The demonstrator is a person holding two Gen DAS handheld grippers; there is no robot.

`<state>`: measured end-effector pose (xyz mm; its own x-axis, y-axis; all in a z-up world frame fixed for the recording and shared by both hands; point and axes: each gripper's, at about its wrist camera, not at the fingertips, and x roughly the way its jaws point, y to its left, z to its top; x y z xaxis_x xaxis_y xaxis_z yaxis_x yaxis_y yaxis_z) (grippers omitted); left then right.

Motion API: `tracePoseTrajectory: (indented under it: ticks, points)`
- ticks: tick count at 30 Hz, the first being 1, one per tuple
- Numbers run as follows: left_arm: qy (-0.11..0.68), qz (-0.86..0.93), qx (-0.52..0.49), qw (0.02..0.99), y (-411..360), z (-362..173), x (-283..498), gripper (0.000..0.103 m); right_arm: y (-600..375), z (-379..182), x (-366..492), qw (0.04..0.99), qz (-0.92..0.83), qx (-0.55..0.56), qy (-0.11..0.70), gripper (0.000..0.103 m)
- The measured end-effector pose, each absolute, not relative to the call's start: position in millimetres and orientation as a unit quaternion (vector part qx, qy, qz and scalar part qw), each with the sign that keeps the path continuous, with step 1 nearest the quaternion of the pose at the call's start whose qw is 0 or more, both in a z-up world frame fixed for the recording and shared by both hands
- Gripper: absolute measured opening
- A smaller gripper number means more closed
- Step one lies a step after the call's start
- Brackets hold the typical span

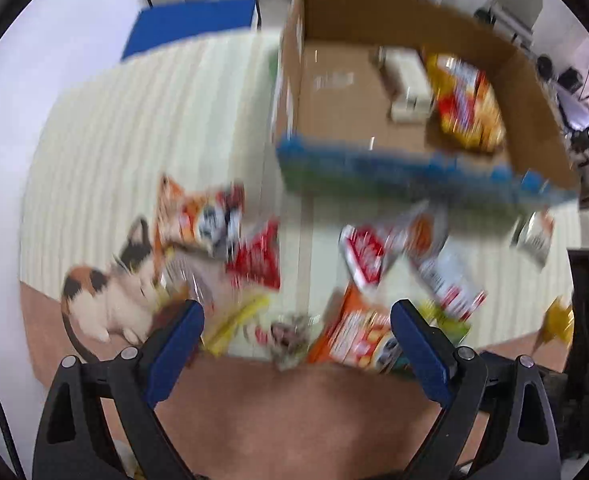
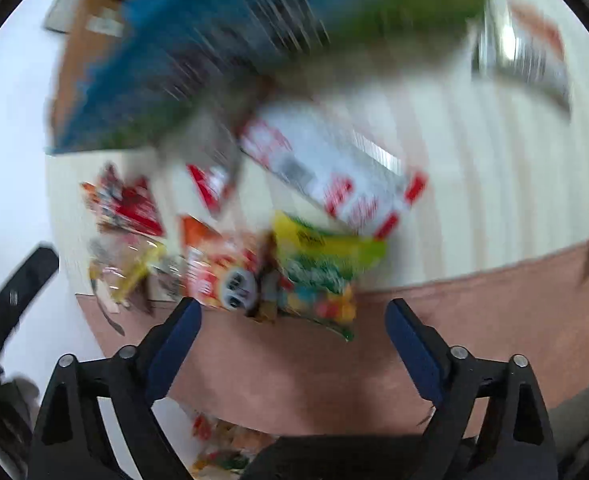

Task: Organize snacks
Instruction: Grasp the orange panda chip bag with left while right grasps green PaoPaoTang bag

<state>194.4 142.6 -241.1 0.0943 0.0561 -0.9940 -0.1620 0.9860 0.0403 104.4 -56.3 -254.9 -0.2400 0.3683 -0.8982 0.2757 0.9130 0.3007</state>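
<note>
Both views are smeared by motion. Several snack packets lie scattered on a pale striped mat (image 1: 142, 128): an orange bag (image 1: 198, 216), a red bag (image 1: 258, 260), a red and white pack (image 1: 364, 256) and an orange packet (image 1: 358, 336). A cardboard box (image 1: 410, 188) with a blue and green front stands behind them, holding a yellow snack bag (image 1: 466, 100) and a white pack (image 1: 408, 80). My left gripper (image 1: 296, 320) hangs open above the near packets, nothing between its fingers. My right gripper (image 2: 292, 316) is open over a green and yellow bag (image 2: 322, 264) and an orange packet (image 2: 218, 268).
The mat has a brown border (image 1: 294, 408) and a printed calico cat (image 1: 110, 288) at its left. A blue pad (image 1: 190, 28) lies beyond the mat on the white floor. Chairs and office gear (image 1: 518, 4) stand at the back right. A silver pack (image 2: 526, 48) lies far right.
</note>
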Motion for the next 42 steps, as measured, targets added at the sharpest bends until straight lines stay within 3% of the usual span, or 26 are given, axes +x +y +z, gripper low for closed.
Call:
tracePoseTrajectory:
  ticks: [6, 8, 10, 17, 22, 31, 32, 35, 42]
  points:
    - [0.698, 0.07, -0.031, 0.712, 139.3, -283.8, 174.2, 0.096, -48.4, -301.6, 86.0, 0.565, 0.015, 0.208, 0.798, 0.074]
    - [0.702, 0.065, -0.025, 0.708, 136.7, -290.1, 172.9, 0.096, -45.2, -294.8, 88.2, 0.587, 0.013, 0.187, 0.787, 0.056]
    - [0.708, 0.051, -0.025, 0.704, 131.9, -295.3, 173.0, 0.096, -46.4, -290.5, 89.2, 0.592, 0.015, 0.165, 0.789, 0.054]
    - [0.728, -0.005, 0.011, 0.685, 93.8, -315.6, 182.7, 0.096, -90.6, -277.7, 84.8, 0.574, 0.001, 0.136, 0.808, 0.054]
    - [0.749, -0.028, 0.049, 0.66, 68.0, -341.0, 186.2, 0.096, -111.7, -275.7, 83.9, 0.561, -0.007, 0.146, 0.815, 0.062]
    - [0.761, -0.023, 0.051, 0.646, 56.8, -364.0, 194.3, 0.095, -112.1, -275.2, 81.0, 0.558, -0.021, 0.166, 0.813, 0.062]
    - [0.76, -0.022, 0.051, 0.647, 55.4, -364.9, 195.2, 0.093, -114.1, -276.9, 81.9, 0.558, -0.024, 0.168, 0.813, 0.063]
    - [0.761, -0.022, 0.048, 0.646, 53.1, -369.1, 202.4, 0.072, -120.1, -280.5, 83.0, 0.557, -0.031, 0.171, 0.812, 0.063]
    - [0.751, -0.013, 0.04, 0.659, 49.1, -369.0, 196.1, 0.055, -111.8, -278.0, 85.0, 0.573, -0.049, 0.152, 0.804, 0.054]
